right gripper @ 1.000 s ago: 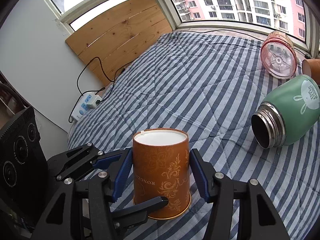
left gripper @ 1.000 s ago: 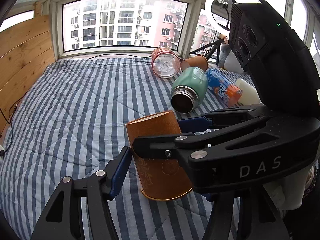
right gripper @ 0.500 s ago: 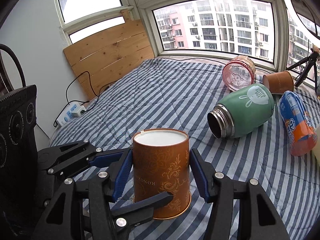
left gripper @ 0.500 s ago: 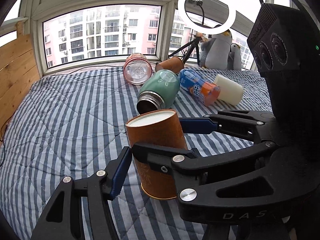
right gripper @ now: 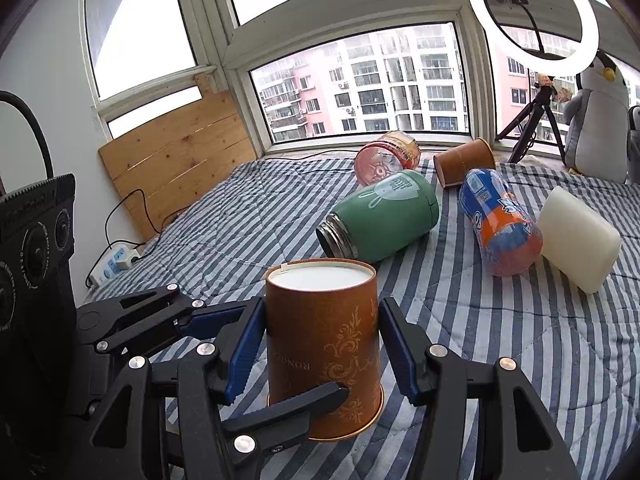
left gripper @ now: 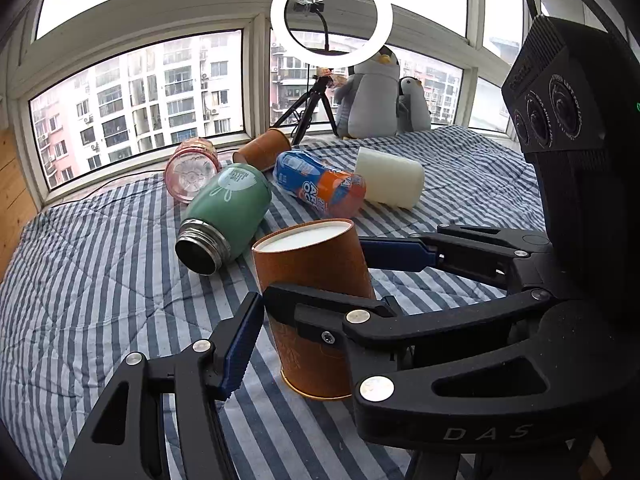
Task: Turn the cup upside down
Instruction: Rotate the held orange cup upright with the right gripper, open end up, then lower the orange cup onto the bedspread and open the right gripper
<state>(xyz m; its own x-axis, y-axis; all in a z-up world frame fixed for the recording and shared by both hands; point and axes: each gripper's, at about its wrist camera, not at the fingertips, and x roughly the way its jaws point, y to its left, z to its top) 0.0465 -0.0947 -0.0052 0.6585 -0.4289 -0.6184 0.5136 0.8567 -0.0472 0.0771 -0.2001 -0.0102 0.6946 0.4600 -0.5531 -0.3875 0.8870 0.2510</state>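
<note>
A brown paper cup with gold scrollwork (right gripper: 324, 348) stands upside down on the striped bedspread (right gripper: 500, 320), rim down and white base up. My right gripper (right gripper: 320, 354) is open, its blue pads on either side of the cup with small gaps. In the left wrist view the cup (left gripper: 316, 280) sits between my left gripper's open fingers (left gripper: 240, 344); the right gripper's black body (left gripper: 460, 340) crosses in front and hides my left gripper's right finger. In the right wrist view the left gripper's fingers (right gripper: 296, 408) reach around the cup from the left.
Behind the cup lie a green steel flask (right gripper: 384, 216), a pink clear bottle (right gripper: 384, 156), a second brown cup (right gripper: 464, 160), a blue-orange can (right gripper: 500, 220) and a white cylinder (right gripper: 576, 240). A ring light on a tripod (right gripper: 532, 20), plush penguins (left gripper: 376, 96) and a power strip (right gripper: 116, 264) stand around.
Both cameras have swung right, so the lying bottles and the ring light have come further into view. The cup stays upside down on the bed between open jaws.
</note>
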